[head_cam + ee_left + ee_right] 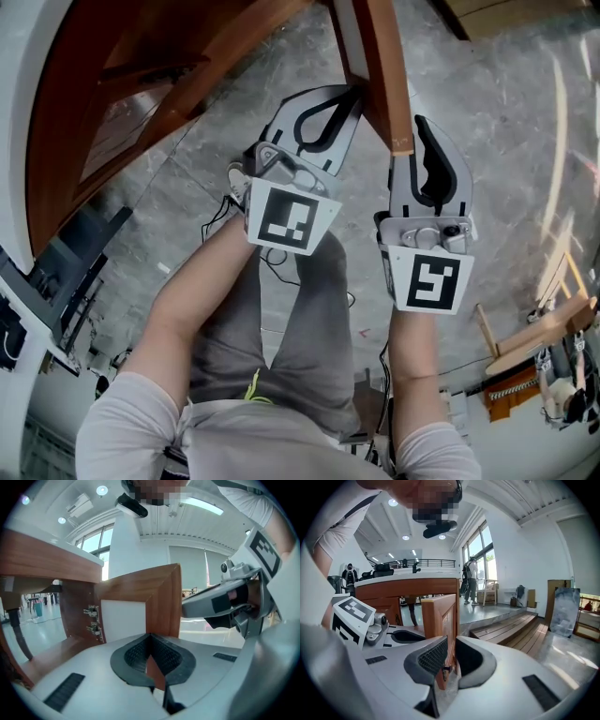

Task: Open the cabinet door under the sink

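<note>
The cabinet door (382, 56) stood swung out, its brown edge running down from 12 o'clock towards the middle of the head view. The right gripper (409, 131) had its fingers (430, 656) clamped on that free edge, one pad against each face. At the door's 9 o'clock side, the left gripper (349, 96) was clenched on nothing, its fingertips (136, 651) touching, with the door just beyond them.

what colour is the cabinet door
The door is reddish-brown wood; right gripper view shows it best.
</note>
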Tool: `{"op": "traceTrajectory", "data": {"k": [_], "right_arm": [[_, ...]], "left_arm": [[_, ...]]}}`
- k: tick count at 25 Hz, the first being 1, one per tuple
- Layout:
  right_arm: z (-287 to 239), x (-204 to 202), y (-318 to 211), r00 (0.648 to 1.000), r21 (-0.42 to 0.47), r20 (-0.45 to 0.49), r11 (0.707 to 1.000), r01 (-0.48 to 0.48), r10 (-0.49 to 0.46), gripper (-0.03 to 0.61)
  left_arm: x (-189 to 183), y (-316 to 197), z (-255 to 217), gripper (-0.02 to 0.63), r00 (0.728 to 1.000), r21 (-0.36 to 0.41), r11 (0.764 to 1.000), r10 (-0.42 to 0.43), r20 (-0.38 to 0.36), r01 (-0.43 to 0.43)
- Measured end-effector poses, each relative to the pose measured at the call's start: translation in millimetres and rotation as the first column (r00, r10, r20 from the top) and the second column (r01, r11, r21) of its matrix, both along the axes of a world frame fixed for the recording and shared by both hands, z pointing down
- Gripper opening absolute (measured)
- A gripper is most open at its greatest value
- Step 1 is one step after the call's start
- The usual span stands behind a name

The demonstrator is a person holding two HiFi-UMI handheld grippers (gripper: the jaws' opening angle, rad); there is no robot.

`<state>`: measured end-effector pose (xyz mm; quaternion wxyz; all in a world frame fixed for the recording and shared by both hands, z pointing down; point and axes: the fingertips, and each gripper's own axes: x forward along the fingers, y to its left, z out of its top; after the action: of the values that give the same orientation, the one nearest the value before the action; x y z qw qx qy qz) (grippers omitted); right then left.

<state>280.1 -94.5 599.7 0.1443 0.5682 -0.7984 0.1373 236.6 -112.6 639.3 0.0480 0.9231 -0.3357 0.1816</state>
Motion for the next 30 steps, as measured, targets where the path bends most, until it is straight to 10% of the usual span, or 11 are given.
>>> {"op": "traceTrajectory", "data": {"k": [16, 30], "right_arm": [[-6.6, 49.0, 15.7, 0.998, -0.027, -0.025, 0.998, -0.059, 0.058, 0.072], [-43.1, 38.6, 8.7, 0.998, 0.000, -0.032, 0.999, -0.050, 0.050, 0.071]], "left_arm": [[58.7, -1.1, -25.5, 0.011, 0.995, -0.014, 0.997, 0.073, -0.067, -0.074], [27.9, -6.4, -62.0, 0.011, 0.999, 0.009, 0.999, 0.031, -0.042, -0.031]]}}
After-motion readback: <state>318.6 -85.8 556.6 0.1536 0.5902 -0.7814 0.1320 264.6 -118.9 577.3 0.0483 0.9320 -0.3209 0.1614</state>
